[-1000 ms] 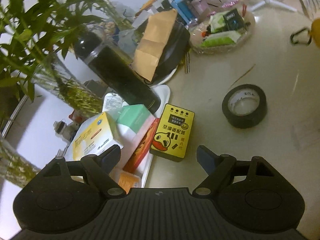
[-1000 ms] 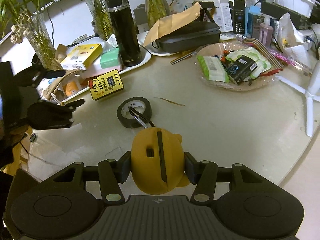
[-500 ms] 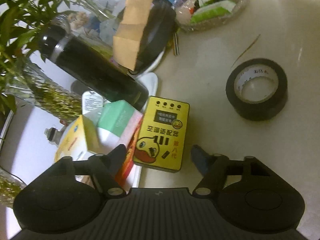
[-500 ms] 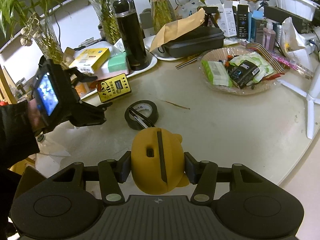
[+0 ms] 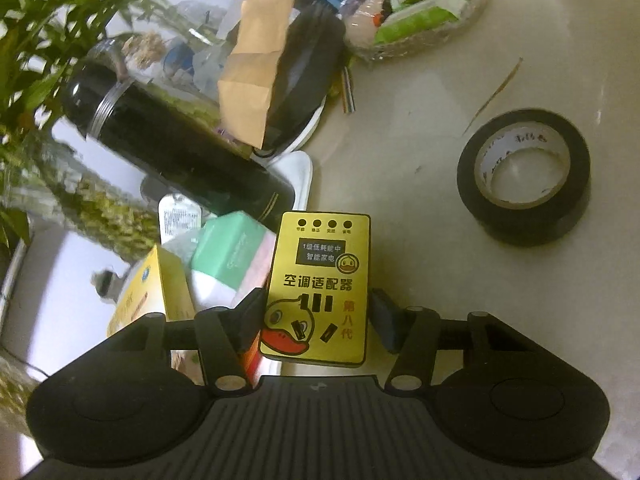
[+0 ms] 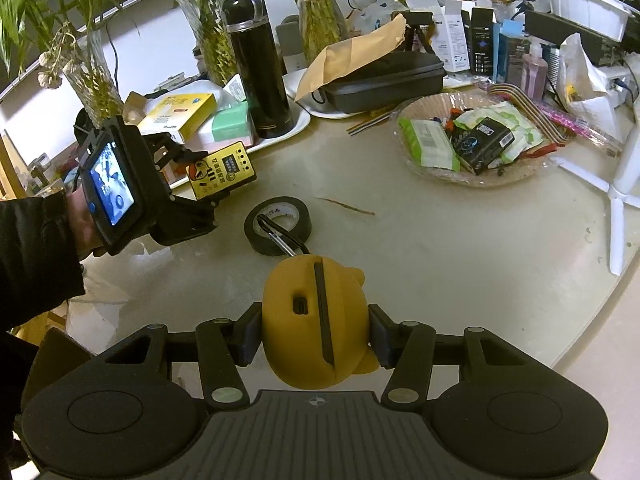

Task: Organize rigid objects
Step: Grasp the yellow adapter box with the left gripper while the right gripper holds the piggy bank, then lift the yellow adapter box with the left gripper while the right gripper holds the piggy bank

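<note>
Left gripper (image 5: 316, 322): jaws closing on the yellow box (image 5: 318, 288), which sits between them. The left pad touches the box's edge; a thin gap shows at the right pad, so the grip is not complete. The box lies on the table (image 5: 420, 152), its far end beside the white tray (image 5: 298, 176).

Right gripper (image 6: 316, 334): clamped on the yellow case (image 6: 314, 320), pads pressing both sides, held above the table. A carabiner (image 6: 280, 236) hangs off the case's far end, seen over the tape roll (image 6: 278, 220).

Tape roll: black, flat on the table, right of the yellow box, well apart from it.

White tray, far left: holds the upright black flask (image 6: 258, 68), a green box (image 6: 230, 126) and a yellow-and-white carton (image 6: 180, 114).

Black pouch (image 6: 384, 76): on a white plate, right of the flask, with a brown envelope (image 6: 352, 58) lying over it.

Glass dish (image 6: 476, 142): far right, filled with green packets and a small black box.

Vases of green stems (image 6: 208, 24): along the far left edge.

A person's hand (image 6: 82, 224) in a dark sleeve holds the left gripper at the left of the right-wrist view.
</note>
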`<move>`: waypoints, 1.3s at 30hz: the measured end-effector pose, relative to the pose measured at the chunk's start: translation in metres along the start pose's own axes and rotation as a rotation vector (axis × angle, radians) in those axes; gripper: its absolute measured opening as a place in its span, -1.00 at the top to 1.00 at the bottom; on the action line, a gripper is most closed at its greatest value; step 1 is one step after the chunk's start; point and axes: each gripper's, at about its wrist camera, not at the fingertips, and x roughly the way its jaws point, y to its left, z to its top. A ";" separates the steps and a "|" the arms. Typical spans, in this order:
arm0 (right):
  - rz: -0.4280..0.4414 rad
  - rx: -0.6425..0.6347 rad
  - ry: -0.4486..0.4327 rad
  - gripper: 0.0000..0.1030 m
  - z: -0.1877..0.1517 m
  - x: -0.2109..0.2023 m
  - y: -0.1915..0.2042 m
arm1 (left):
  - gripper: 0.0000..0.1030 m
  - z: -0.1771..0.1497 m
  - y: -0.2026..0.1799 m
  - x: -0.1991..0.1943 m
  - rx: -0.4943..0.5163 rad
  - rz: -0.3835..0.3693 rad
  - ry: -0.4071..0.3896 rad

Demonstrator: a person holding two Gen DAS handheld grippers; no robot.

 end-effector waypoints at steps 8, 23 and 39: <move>-0.041 0.000 0.009 -0.11 -0.004 0.000 0.005 | -0.05 -0.012 0.020 -0.030 -0.129 -0.039 -0.011; -0.072 -0.006 0.004 -0.11 -0.006 -0.011 0.029 | -0.05 -0.036 0.056 -0.099 -0.417 -0.145 -0.013; -0.098 -0.018 -0.024 -0.11 -0.009 -0.042 0.048 | -0.04 -0.039 0.066 -0.166 -0.570 -0.284 -0.045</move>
